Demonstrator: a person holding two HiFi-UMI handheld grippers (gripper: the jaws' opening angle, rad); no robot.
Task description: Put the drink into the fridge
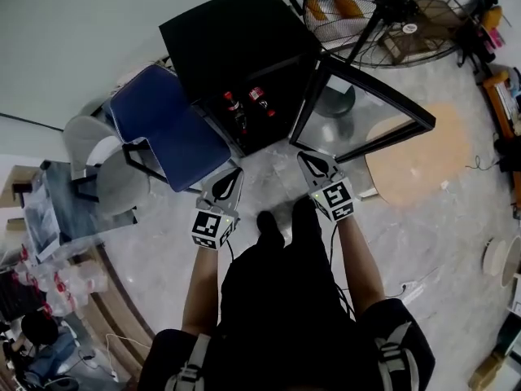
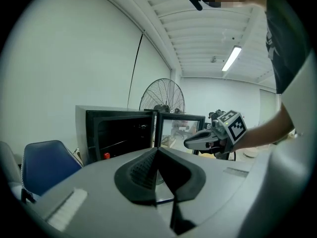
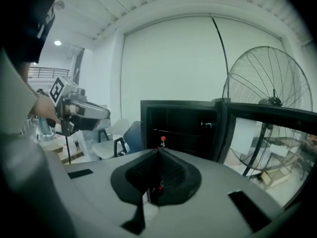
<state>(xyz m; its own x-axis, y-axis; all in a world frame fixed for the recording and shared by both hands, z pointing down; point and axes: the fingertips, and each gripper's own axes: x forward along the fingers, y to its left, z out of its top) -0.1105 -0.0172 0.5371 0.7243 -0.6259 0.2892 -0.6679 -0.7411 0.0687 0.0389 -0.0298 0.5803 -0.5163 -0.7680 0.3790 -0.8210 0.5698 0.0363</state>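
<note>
2 tongs, both empty. Left tongs (image 1: pixel 233 174) (image 2: pixel 157 153): clenched, pads tip to tip, nothing btw them, touching nothing. Right tongs (image 1: pixel 313 160) (image 3: pixel 159 155): same, clamped tight on nothing. Both are held side by side over the pale marbled floor (image 1: pixel 423 235). Tips point fwd at 1 small black box-shaped fridge (image 1: pixel 228 39), its 1 black-framed glass door (image 1: pixel 366 96) swung open to the right.

Drink: 2 dark red-capped drink bottles (image 1: pixel 235 111) (image 1: pixel 261 98) upright inside the fridge, side by side near the front edge, well apart from both tongs.

Further out:
- 1 blue padded chair (image 1: pixel 163 125) just left of fridge
- 1 grey-white plastic chair (image 1: pixel 94 149) left of that
- 1 big black wire-cage floor fan (image 1: pixel 391 6) behind the door
- 1 round tan wooden board (image 1: pixel 419 157) flat on floor, right of door

View diffs:
- Head view alone gives both bottles whole, plus the board.
- Right gripper view looks straight into the fridge (image 3: pixel 178 123). Only 1 red cap (image 3: pixel 162 140) is clear above its tips. It also catches left tongs (image 3: pixel 99 114) at its left.
- Left gripper view has fridge (image 2: pixel 119 128) interior dark, bottles not clear. Right tongs (image 2: pixel 195 141) sit in front of the door (image 2: pixel 181 128), fan (image 2: pixel 163 95) behind.
</note>
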